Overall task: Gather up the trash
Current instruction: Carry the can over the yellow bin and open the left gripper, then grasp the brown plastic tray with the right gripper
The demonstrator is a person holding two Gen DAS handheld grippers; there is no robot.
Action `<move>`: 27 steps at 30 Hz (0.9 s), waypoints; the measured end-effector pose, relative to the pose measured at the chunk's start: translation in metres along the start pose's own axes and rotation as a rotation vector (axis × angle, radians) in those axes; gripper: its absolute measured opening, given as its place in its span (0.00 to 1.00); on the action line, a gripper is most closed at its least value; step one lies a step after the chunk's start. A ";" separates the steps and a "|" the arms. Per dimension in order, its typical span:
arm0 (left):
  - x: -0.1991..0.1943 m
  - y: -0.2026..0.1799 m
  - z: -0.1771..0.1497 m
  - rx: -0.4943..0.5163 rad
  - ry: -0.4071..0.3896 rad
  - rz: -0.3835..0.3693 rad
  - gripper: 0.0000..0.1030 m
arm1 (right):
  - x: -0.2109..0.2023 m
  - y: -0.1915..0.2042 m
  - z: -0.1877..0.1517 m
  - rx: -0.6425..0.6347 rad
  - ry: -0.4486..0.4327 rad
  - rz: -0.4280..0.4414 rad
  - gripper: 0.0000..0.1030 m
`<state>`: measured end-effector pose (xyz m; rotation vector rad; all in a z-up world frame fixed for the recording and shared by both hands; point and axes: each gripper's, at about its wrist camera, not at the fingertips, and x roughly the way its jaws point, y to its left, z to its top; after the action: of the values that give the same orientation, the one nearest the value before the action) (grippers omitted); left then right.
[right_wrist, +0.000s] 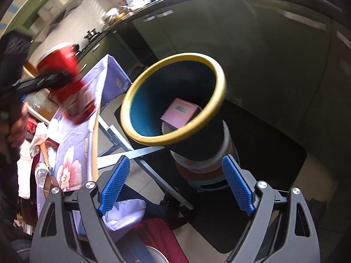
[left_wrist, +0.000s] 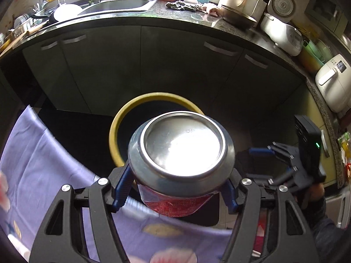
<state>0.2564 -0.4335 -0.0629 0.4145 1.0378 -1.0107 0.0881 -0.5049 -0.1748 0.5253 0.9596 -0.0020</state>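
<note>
Left gripper [left_wrist: 175,186] fingers clamp the red aluminium can [left_wrist: 178,151], silver base pointing toward the yellow-rimmed dark bin [right_wrist: 173,97]; right gripper [right_wrist: 178,185] fingers wide, empty.

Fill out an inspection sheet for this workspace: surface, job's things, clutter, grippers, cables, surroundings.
Surface: table under a purple floral cloth.
Job's things: red can; yellow-rimmed bin on the floor with a pink box inside.
Clutter: wrappers and scraps on the table.
Grippers: left gripper clamped on the can; right gripper open, empty.
Cables: nothing seen.
Surroundings: kitchen counter, sink, rice cooker, dark cabinets.
</note>
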 end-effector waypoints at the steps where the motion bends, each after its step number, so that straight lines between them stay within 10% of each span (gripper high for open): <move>1: 0.011 0.000 0.008 0.000 0.004 0.003 0.63 | -0.001 -0.003 -0.001 0.006 0.001 -0.003 0.83; 13: -0.034 0.011 -0.014 -0.054 -0.084 -0.007 0.72 | 0.002 0.010 -0.004 -0.016 0.013 0.019 0.84; 27: -0.194 0.049 -0.184 -0.302 -0.338 0.102 0.81 | 0.031 0.125 -0.012 -0.296 0.118 0.127 0.84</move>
<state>0.1770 -0.1825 0.0072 0.0439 0.8359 -0.7839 0.1257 -0.3838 -0.1510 0.3141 1.0187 0.2837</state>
